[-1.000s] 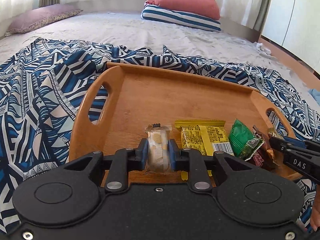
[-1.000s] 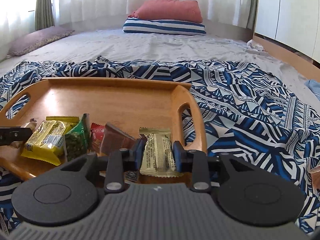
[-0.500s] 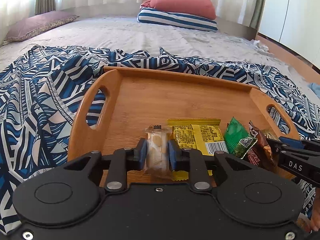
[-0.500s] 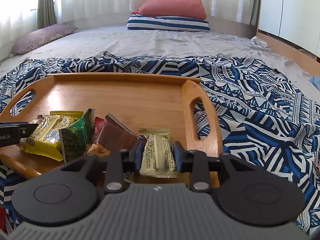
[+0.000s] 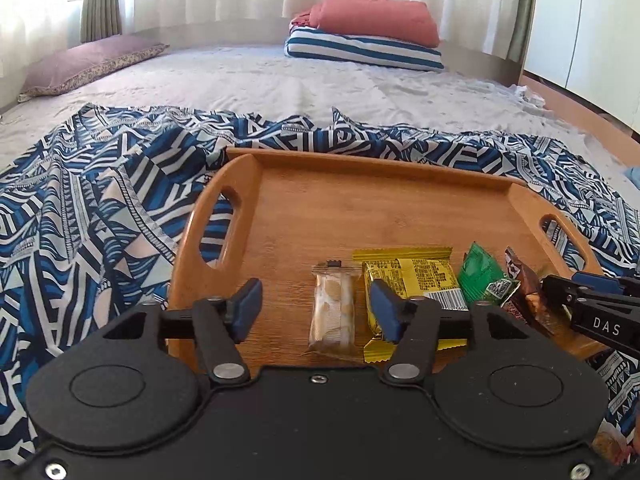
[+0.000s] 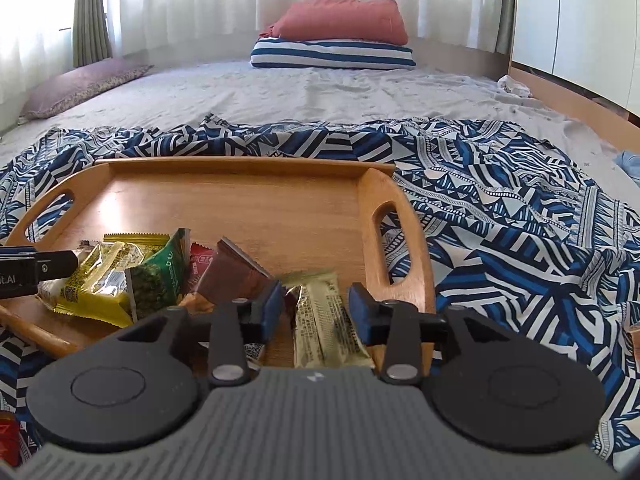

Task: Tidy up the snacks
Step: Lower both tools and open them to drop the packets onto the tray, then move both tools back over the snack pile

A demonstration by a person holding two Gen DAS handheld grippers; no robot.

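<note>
Release step: left gripper point(image 5: 316, 311) jaws just opening, clear biscuit pack point(image 5: 333, 312) freed on tray point(image 5: 240, 184); right gripper point(image 6: 316, 309) likewise around gold bar point(image 6: 324, 322). Next: withdraw cleanly.

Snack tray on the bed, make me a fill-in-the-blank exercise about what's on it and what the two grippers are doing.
1. The snacks lie in a row on a wooden ____ with cut-out handles.
2. The packet right beside the clear biscuit pack is ____ in colour.
3. The left gripper stands ____ around the biscuit pack, pads apart from it.
4. The pale gold bar between the right gripper pads lies nearest the tray's ____ handle.

Missing words: tray; yellow; open; right
</note>
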